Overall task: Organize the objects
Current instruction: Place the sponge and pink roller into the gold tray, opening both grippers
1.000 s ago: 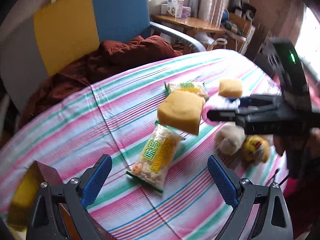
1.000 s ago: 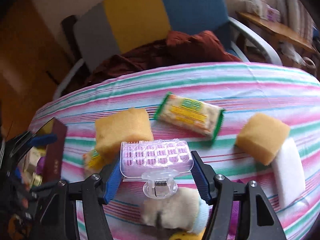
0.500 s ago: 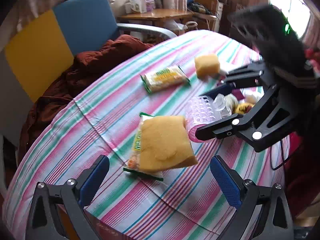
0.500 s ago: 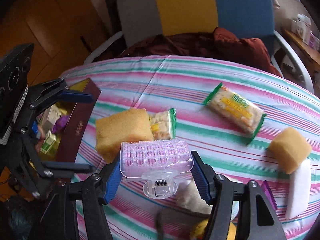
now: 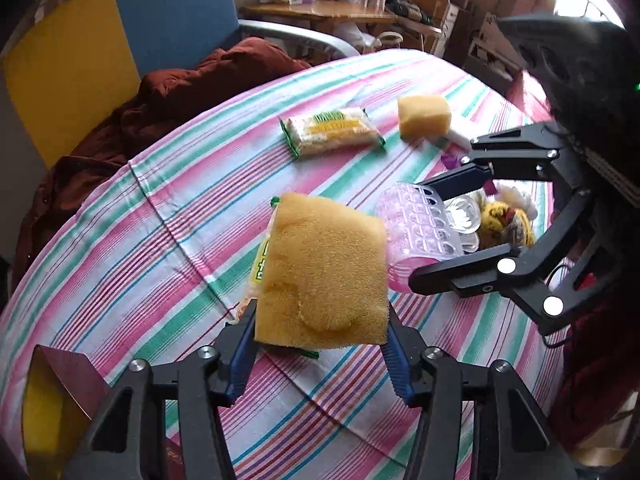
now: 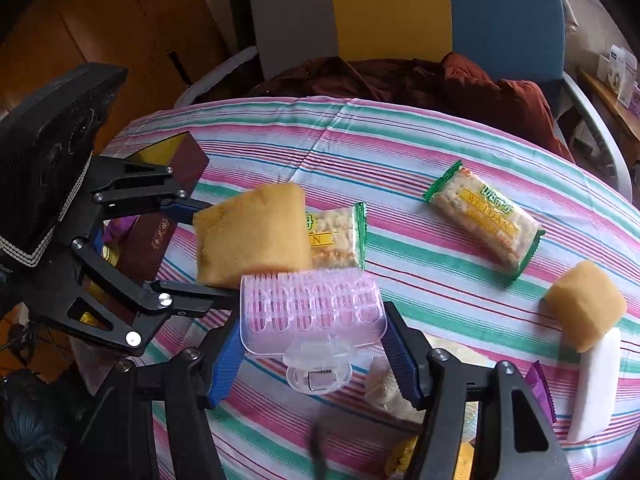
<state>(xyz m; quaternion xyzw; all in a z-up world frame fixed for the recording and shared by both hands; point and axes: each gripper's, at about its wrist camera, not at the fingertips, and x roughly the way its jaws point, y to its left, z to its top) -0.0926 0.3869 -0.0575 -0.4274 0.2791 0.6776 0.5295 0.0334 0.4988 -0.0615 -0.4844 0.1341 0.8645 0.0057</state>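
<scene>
left gripper (image 5: 320, 354) is now clamping the yellow sponge (image 5: 324, 276), jaws that were apart a moment ago | right gripper (image 6: 314, 354) is gripping the pink clip (image 6: 312, 312) above the striped table (image 6: 440, 152) | both are heading for the box (image 6: 176, 160), judging

Daylight, soft and fairly bright on the tablecloth (image 5: 168, 216). In the left view the source is a blown-out window (image 5: 580, 0) top right. The right view's upper left is dim, the wood wall (image 6: 100, 20) underexposed. Shadows are weak and diffuse. Both views have heavy fisheye bending with black vignette corners. The snack pack (image 5: 332, 132) and far sponge (image 5: 424, 116) look slightly smeared in the left view. The right view's bottom edge is soft, with a dark blurred streak.
</scene>
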